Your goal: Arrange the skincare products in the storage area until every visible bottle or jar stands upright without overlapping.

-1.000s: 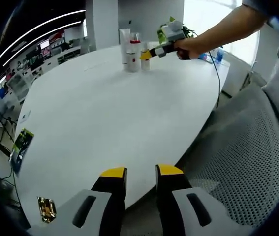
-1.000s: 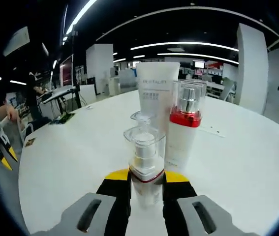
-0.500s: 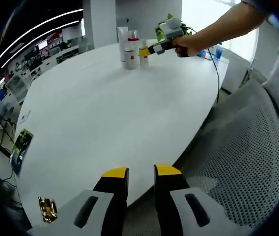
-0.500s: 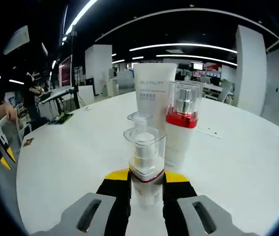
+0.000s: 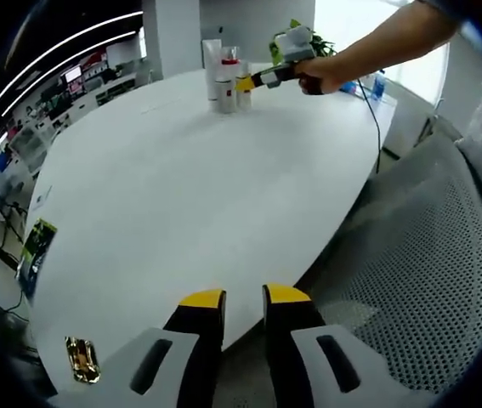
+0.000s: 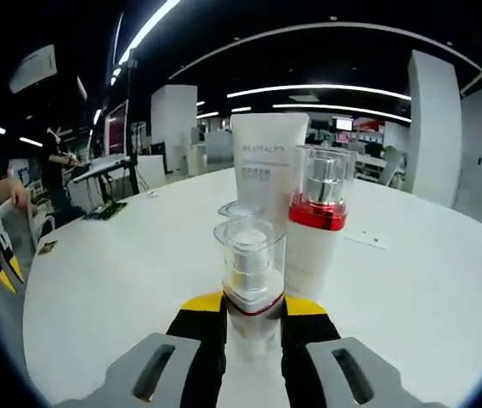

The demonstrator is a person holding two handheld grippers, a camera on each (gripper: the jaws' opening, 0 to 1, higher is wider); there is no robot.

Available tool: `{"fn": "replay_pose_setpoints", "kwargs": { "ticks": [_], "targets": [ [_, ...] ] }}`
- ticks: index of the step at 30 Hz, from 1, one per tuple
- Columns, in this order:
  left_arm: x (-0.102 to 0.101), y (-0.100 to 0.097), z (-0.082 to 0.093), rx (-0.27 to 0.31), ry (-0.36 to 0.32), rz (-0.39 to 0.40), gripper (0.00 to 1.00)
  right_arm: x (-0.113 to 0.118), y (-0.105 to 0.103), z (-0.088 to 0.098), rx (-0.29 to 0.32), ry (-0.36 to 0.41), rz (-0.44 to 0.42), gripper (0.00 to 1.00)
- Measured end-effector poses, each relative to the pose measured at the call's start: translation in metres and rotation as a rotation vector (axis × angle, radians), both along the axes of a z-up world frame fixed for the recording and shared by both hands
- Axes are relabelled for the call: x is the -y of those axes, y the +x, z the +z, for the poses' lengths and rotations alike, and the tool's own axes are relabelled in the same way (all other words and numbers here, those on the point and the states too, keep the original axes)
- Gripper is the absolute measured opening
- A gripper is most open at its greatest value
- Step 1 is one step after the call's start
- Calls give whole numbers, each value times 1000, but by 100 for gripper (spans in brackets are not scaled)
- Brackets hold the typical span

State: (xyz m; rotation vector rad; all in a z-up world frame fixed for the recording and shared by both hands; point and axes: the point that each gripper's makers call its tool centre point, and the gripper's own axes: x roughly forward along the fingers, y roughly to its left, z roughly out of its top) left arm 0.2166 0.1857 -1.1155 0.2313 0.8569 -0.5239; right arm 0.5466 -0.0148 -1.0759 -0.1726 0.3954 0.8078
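— While the small clear pump bottle (image 6: pixel 249 285) sits clamped between the right gripper (image 6: pixel 252 308)'s jaws, which step would you say is in hand?

— Placing it, I judge. It is upright, held just in front of the white tube (image 6: pixel 266 183) and the red-collared pump bottle (image 6: pixel 315 225), which both stand on the white bench (image 6: pixel 121 289). Another clear cap (image 6: pixel 239 210) peeks out right behind it; whether the two touch I cannot tell.

— And from the left gripper view?

— The cluster (image 5: pixel 223 81) stands at the far end of the bench, with the right gripper reaching in from a person's hand (image 5: pixel 315 76). The left gripper (image 5: pixel 241 306) hangs off the near edge, jaws narrowly apart and holding nothing.

— What does the next move call for?

— Setting the bottle down on a free spot beside the others, then opening the jaws gently so it doesn't tip — and drawing straight back.

— Anything different from a second ago?

— In the right gripper view the two standing products have slid a little to the right behind the held bottle — the camera's shift, I think. In the left gripper view the cluster looks smaller and farther up; the grip is unchanged.
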Motion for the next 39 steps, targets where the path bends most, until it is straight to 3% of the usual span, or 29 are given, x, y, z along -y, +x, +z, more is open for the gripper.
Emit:
{"fn": "replay_pose_setpoints", "kwargs": {
  "ticks": [6, 8, 21, 27, 33, 36, 39],
  "targets": [
    [0, -1, -1, -7, 0, -5, 13, 4, 2, -11, 1, -19, 0, 18],
    [0, -2, -2, -11, 1, -7, 13, 7, 3, -9, 2, 10, -18, 18],
    [0, -2, -3, -15, 4, -13, 11, 6, 4, -12, 5, -35, -2, 18],
    [1, -3, -3, -18, 6, -23, 14, 5, 3, -13, -12, -38, 0, 18],
    [4, -2, -1, -17, -2, -41, 18, 8, 1, -16, -42, -91, 14, 18],
    [6, -2, 1, -25, -20, -45, 21, 9, 0, -17, -54, -91, 10, 18],
    [2, -4, 0, -49, 3, -47, 23, 14, -2, -17, -66, -108, 3, 18]
  ]
}}
